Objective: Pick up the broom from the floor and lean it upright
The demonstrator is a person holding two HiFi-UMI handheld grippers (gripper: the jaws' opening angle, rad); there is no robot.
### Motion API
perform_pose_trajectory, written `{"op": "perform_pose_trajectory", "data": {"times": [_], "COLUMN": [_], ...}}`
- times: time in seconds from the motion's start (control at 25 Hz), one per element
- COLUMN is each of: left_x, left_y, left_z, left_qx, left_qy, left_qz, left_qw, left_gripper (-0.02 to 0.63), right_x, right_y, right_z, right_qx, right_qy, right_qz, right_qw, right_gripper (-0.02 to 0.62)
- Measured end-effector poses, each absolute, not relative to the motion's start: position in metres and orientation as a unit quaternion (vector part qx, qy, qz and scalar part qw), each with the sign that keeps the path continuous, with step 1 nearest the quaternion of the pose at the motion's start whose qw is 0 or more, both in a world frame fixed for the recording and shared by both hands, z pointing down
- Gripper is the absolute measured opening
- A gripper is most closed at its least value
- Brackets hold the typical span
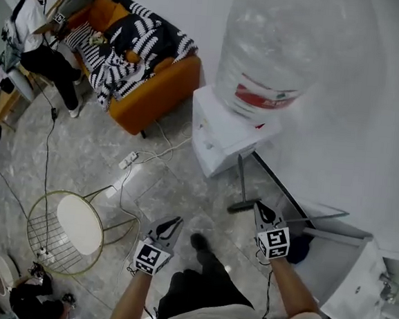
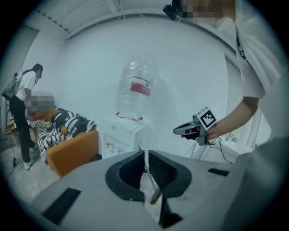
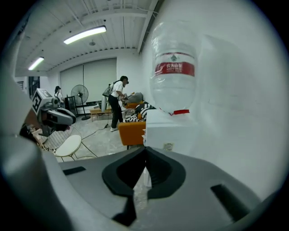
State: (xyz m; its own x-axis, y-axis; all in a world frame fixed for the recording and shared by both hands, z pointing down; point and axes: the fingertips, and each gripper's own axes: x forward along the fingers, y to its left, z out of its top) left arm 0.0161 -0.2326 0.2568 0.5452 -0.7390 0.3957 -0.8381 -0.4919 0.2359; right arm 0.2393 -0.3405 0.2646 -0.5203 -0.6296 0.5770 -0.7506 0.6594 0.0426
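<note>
The broom [image 1: 240, 187] stands steeply with its dark head on the floor and its grey handle rising beside the white water dispenser [image 1: 219, 133]. Neither gripper touches it. My right gripper [image 1: 259, 208] hangs just right of the broom head, its jaws shut with nothing in them. My left gripper [image 1: 169, 223] is further left over the floor, jaws together and empty. In the left gripper view the broom's handle [image 2: 151, 182] shows through the slit between the jaws, well beyond them, and the right gripper [image 2: 178, 131] hovers at the right.
A large water bottle [image 1: 292, 52] tops the dispenser against the white wall [image 1: 346, 147]. An orange sofa [image 1: 157, 82] with a patterned blanket and a person [image 1: 36, 37] are far left. A round wire stool [image 1: 76, 224], a power strip [image 1: 128, 159] and cables lie on the floor. Metal legs [image 1: 325, 225] at right.
</note>
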Motion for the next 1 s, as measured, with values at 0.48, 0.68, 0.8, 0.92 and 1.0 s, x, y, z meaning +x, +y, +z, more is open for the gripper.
{"op": "perform_pose_trajectory", "data": {"times": [0.48,0.68,0.8,0.92,1.0], "left_x": [0.028,0.019,0.013,0.006,0.006], "left_y": [-0.224,-0.203,-0.18,-0.156,-0.142], "left_z": [0.12,0.094,0.084,0.072,0.066], "left_qx": [0.875,0.881,0.891,0.899,0.904], "left_qy": [-0.439,-0.428,-0.408,-0.392,-0.381], "left_qz": [0.107,0.123,0.12,0.114,0.108], "left_qw": [0.171,0.162,0.161,0.16,0.161], "left_gripper": [0.025,0.025,0.025,0.025,0.025], "right_x": [0.225,0.212,0.199,0.187,0.186], "right_y": [-0.297,-0.255,-0.218,-0.181,-0.16], "right_z": [0.133,0.086,0.069,0.055,0.048], "right_qx": [0.412,0.416,0.41,0.41,0.418], "right_qy": [-0.871,-0.872,-0.875,-0.876,-0.873], "right_qz": [0.102,0.094,0.087,0.083,0.087], "right_qw": [0.247,0.238,0.242,0.241,0.235], "right_gripper": [0.002,0.002,0.002,0.002,0.002]}}
